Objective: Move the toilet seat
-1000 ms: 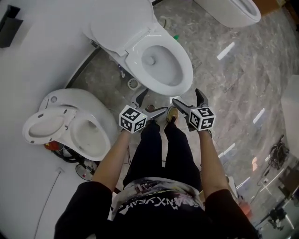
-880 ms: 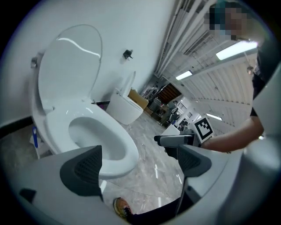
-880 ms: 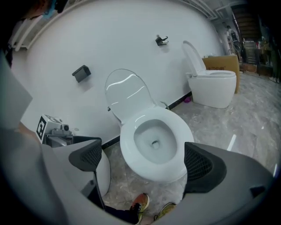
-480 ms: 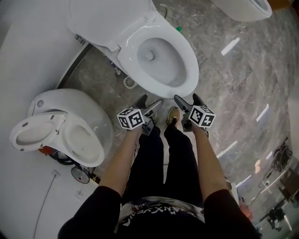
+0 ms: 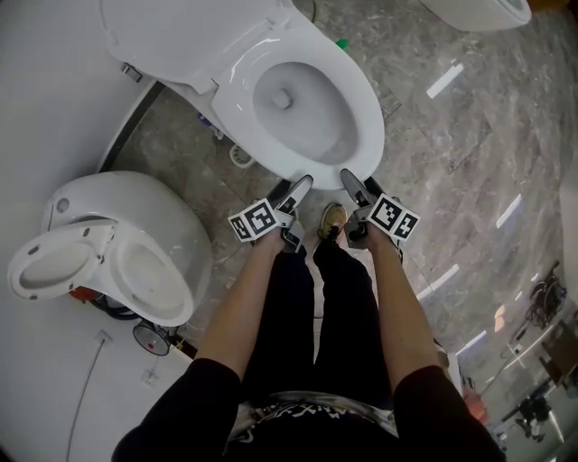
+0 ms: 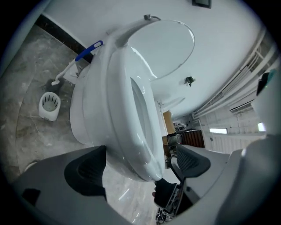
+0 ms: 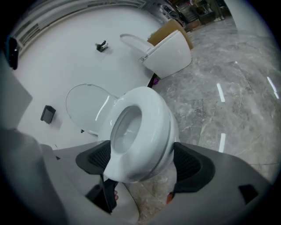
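A white toilet stands in front of me with its lid (image 5: 181, 36) raised against the wall and the toilet seat (image 5: 366, 135) lying flat on the bowl. My left gripper (image 5: 298, 206) is at the bowl's front rim, left of centre. Its open jaws straddle the seat (image 6: 140, 110) and rim from either side, with gaps at both pads (image 6: 85, 176). My right gripper (image 5: 359, 189) is at the front rim, right of centre. Its jaws have just been closing, with the seat's front (image 7: 153, 114) between them; no pad (image 7: 189, 165) visibly presses, so it reads as open.
A second white toilet (image 5: 135, 262) with its seat raised sits to the left, with cables on the floor beside it. A third toilet (image 5: 479, 11) is at the far right. A toilet brush holder (image 6: 49, 105) stands by the wall. The person's shoes (image 5: 332, 219) are just behind the grippers.
Both grippers have dropped and moved forward to the toilet's front rim, rolling as they went. The right gripper's jaws look narrower than before.
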{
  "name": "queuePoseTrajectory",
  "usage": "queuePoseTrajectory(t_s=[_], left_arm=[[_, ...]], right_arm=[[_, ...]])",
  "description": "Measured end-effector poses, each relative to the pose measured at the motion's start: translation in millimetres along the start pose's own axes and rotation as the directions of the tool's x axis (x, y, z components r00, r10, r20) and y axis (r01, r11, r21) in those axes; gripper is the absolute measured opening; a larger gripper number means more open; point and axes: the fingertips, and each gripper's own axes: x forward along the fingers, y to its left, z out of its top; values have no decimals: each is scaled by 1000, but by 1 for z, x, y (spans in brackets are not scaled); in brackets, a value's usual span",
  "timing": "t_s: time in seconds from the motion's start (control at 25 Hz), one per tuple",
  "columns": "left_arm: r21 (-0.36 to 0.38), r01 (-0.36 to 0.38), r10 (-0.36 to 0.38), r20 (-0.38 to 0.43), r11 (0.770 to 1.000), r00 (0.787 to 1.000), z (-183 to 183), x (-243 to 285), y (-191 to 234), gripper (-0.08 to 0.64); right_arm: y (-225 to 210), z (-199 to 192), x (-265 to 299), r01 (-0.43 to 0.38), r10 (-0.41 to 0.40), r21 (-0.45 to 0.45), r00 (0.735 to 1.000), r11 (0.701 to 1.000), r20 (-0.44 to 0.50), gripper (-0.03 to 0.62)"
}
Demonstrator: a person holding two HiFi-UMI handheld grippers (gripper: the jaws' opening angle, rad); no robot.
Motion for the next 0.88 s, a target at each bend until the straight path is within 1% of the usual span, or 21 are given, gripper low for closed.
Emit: queuePoseTrajectory(t_s=[0.08,0.12,0.16,0.2,0.24,0.32,0.36,0.4,0.48,0.52,0.56,0.6,0.72,0.88], left_arm=[[-2,-33,33,12,999,999,-1,1,4,506],[-10,-57,57,21,998,998,-1,-1,7,482],[-19,-88,88,29,996,996,-1,-3,11,437],[-25,-119,120,33,993,992,-1,-4,15,356],[-28,-142,143,33,989,989,-1,-6,18,294],[-31,-153,154,28,988,988,0,-6,20,287],[-35,-151,152,26,988,988,1,-7,20,282],[-39,-149,150,25,988,988,1,-8,19,272],[-46,-146,147,23,988,989,1,-11,16,240],[-52,-141,142,22,989,990,0,-13,13,217],[-64,-135,136,20,989,990,0,-14,11,179],[-83,-130,131,17,988,991,-1,-14,9,166],[-136,-110,113,12,985,994,0,-12,6,163],[-172,-64,71,39,983,997,1,-15,-4,158]], right_arm=[[-7,1,-3,13,-14,28,1000,1000,8,384],[-11,1,-4,21,-21,34,1000,999,6,349],[-14,0,-5,28,-28,34,1000,999,0,326],[-16,1,-7,35,-35,33,999,999,-6,304],[-17,2,-8,41,-40,33,999,999,-7,274],[-17,5,-13,36,-36,41,999,999,2,238],[-15,7,-15,28,-28,50,1000,998,8,201],[-14,8,-15,21,-21,63,1000,998,9,183],[-14,8,-14,19,-19,79,1000,997,0,184],[-15,8,-14,23,-23,84,1000,996,-7,174],[-16,8,-15,25,-24,94,1000,995,-12,174],[-16,9,-15,23,-21,108,1000,994,-14,171],[-12,12,-18,7,-5,143,1000,990,-9,158],[-1,17,-28,-12,14,137,1000,991,-8,153]])
